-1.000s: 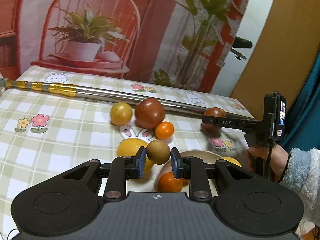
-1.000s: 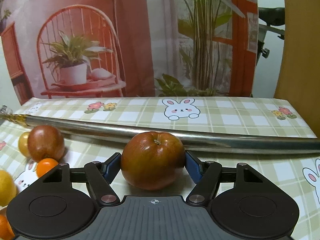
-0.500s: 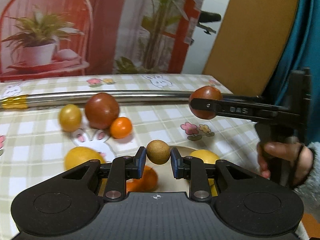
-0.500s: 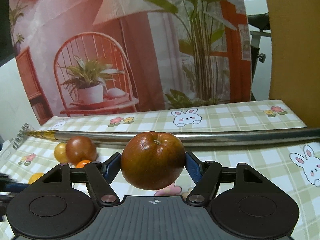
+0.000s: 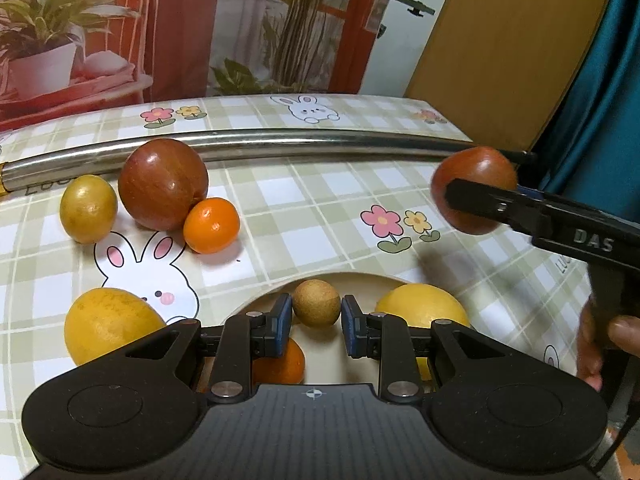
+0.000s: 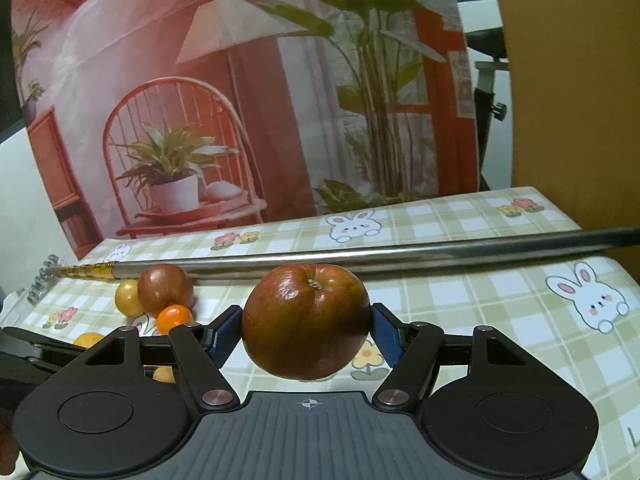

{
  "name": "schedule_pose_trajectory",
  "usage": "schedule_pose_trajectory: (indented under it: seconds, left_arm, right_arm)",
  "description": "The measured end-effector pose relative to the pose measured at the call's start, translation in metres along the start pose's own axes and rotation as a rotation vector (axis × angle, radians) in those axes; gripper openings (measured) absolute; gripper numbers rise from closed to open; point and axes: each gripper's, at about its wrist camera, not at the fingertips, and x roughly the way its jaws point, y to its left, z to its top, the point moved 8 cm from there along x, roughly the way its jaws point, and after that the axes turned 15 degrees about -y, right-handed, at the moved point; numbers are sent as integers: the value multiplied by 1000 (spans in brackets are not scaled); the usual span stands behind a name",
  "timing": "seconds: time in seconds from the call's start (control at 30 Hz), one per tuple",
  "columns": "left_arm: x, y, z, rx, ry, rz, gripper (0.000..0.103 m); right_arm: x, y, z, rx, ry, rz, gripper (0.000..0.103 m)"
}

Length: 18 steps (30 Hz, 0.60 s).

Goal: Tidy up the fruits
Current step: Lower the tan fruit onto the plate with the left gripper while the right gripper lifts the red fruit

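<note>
Having lifted clear of the worktop (image 6: 500,320), the right tool (image 6: 306,326) grips the dark red apple (image 6: 306,320); the left tool (image 5: 316,322) holds the small tan round fruit (image 5: 316,308) over the beige plate (image 5: 360,280) (release pending)

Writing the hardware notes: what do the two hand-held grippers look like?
Both alike: the left hand-held gripper and the right hand-held gripper have matte black bodies, a ribbed centre plate with a crosshair mark, two round discs, silver pivot screws and blue finger pads. From the left view, the right one's side reads "DAS".
</note>
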Motion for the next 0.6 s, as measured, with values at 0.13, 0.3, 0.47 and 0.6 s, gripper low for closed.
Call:
schedule_pose_trajectory:
  seconds: [0.13,0.3,0.47,0.6]
  left_arm:
    - [6,-3,-1,1,8,-8,28]
    - [6,-7,-1,5,6,0,29]
    - [-14,-4,8,-26,-31,6,36]
    - [-47,4,20,-67,-96,18,38]
  right_arm:
    - [-8,-4,0,1,-1,-14,65]
    - [-17,-4,0,-7,3,-17,65]
    - [-27,5,3,-15,-2,-2,65]
    - [-34,18,2,-7,2,23,65]
